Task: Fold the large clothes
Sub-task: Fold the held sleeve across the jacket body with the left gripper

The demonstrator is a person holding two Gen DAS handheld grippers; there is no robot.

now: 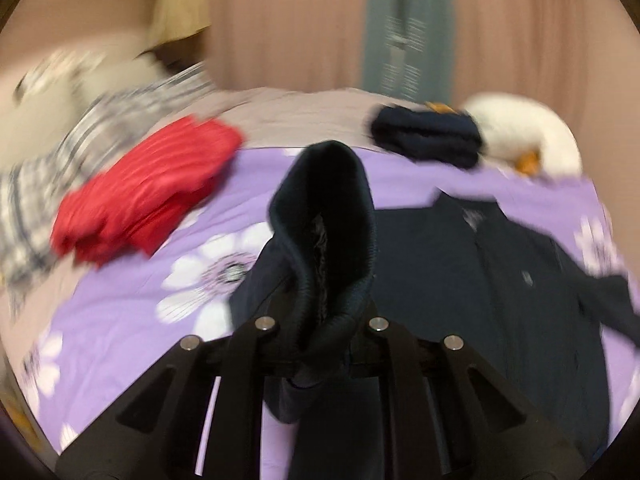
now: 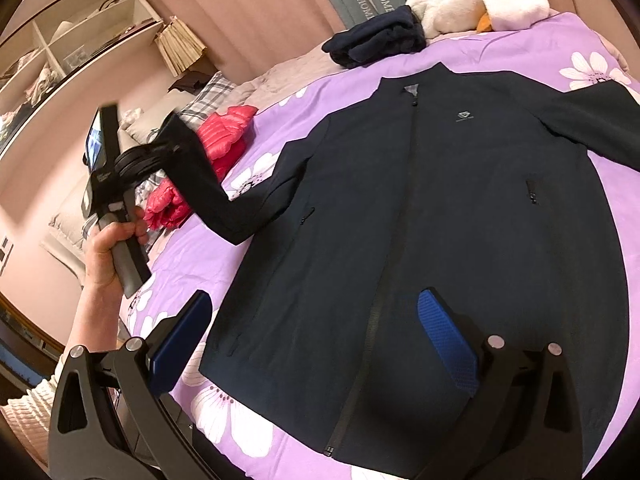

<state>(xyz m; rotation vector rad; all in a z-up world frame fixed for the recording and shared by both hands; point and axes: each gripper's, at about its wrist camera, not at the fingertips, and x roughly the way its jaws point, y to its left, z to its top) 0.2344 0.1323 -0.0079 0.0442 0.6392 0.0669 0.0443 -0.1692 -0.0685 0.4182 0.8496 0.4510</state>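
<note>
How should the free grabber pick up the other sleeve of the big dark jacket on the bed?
Probably at the cuff end of the spread-out sleeve, coming from above with one finger sliding under its edge. It lies flat on the purple bedcover, so only a thin edge can be pinched. The right gripper is open over the jacket hem, while the left gripper holds the other sleeve.

Pink-brown panelled wall [image 2: 248, 12] behind a bed [image 2: 520, 44] spread with a purple, white-flowered cover. Open white shelving [image 2: 80, 36] high in the corner, a pleated lampshade [image 2: 182, 50] below it, grey-checked pillows [image 2: 208, 100] alongside. Soft indoor light throughout.
</note>
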